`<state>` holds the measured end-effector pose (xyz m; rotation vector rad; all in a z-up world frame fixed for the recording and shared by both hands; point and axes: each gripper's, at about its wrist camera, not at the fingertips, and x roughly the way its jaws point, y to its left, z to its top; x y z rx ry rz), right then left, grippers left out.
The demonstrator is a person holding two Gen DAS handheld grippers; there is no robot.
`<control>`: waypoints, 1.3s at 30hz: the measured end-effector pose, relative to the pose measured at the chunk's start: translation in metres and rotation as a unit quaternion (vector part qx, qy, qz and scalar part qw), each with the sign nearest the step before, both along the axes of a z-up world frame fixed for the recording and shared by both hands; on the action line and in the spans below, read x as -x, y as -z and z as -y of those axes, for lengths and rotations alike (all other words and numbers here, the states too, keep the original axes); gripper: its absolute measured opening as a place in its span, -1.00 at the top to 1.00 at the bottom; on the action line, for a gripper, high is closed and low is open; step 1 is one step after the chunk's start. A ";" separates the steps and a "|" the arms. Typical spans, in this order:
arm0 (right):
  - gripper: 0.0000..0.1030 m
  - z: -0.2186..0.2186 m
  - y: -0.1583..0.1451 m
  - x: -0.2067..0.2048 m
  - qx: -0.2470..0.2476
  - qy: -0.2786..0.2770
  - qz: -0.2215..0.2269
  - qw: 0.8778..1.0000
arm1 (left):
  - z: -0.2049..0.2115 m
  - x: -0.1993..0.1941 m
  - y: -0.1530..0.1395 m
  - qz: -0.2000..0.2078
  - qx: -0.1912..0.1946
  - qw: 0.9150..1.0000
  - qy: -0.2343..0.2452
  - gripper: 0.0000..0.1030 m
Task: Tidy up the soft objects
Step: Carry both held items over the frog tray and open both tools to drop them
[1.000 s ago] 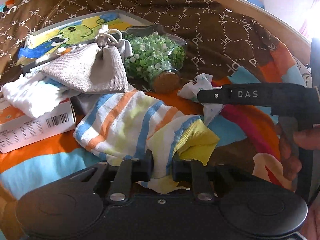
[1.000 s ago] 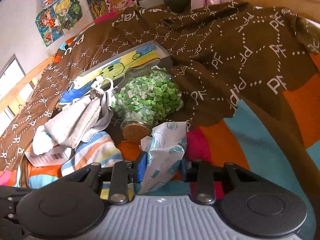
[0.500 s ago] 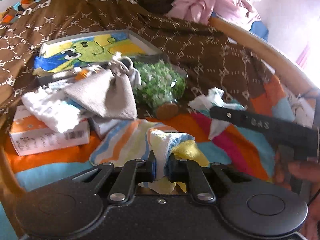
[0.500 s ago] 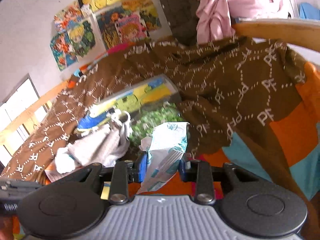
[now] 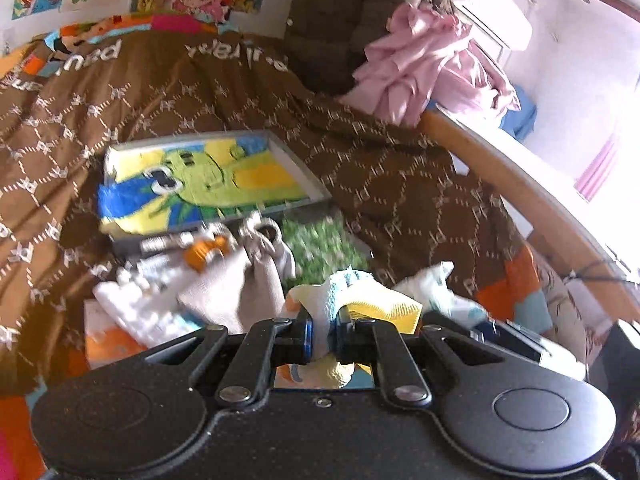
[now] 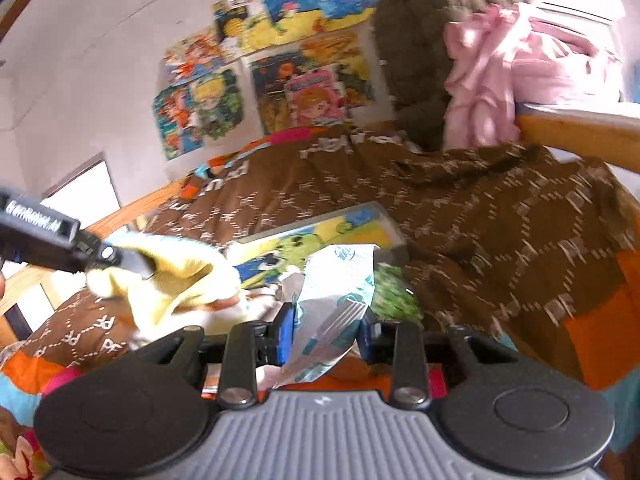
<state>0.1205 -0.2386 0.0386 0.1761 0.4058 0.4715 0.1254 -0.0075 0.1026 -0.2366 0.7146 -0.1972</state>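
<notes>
My left gripper [image 5: 324, 336] is shut on a striped towel [image 5: 360, 298] of white, yellow, blue and orange, which is bunched up between the jaws and held off the bed. The right wrist view shows that left gripper [image 6: 120, 258] at the left, with the yellow towel [image 6: 180, 280] draped under it. A crumpled white-and-teal soft packet [image 6: 340, 284] is clamped in my right gripper [image 6: 326, 336]. From the left wrist view the packet [image 5: 436, 286] shows just right of the towel. A grey drawstring pouch [image 5: 240, 292] and a white cloth [image 5: 132, 300] lie on the bed below.
A jar of green bits [image 5: 320, 244] lies beside the pouch, in front of a framed green cartoon picture [image 5: 200, 184]. An orange-and-white box [image 5: 104, 344] sits at the left. A brown patterned blanket [image 5: 400, 184] covers the bed; pink clothes [image 5: 420, 72] hang over the wooden rail [image 5: 500, 168].
Both grippers have risen from the bed. The left one closed tighter on the striped towel and lifted it up; the right one carried the packet upward and tilted toward the wall.
</notes>
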 end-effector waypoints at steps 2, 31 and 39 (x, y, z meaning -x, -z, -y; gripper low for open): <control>0.32 -0.009 -0.011 -0.003 0.008 -0.016 0.019 1.000 | -0.004 -0.005 -0.012 -0.006 -0.004 1.000 -0.015 0.80; 0.28 -0.179 0.042 -0.282 0.081 -0.164 0.001 0.983 | -0.137 -0.246 -0.004 0.007 -0.108 0.991 -0.076 0.80; 0.26 -0.157 0.047 -0.308 0.059 -0.145 -0.066 0.985 | -0.146 -0.289 0.068 -0.047 -0.072 0.995 -0.048 0.79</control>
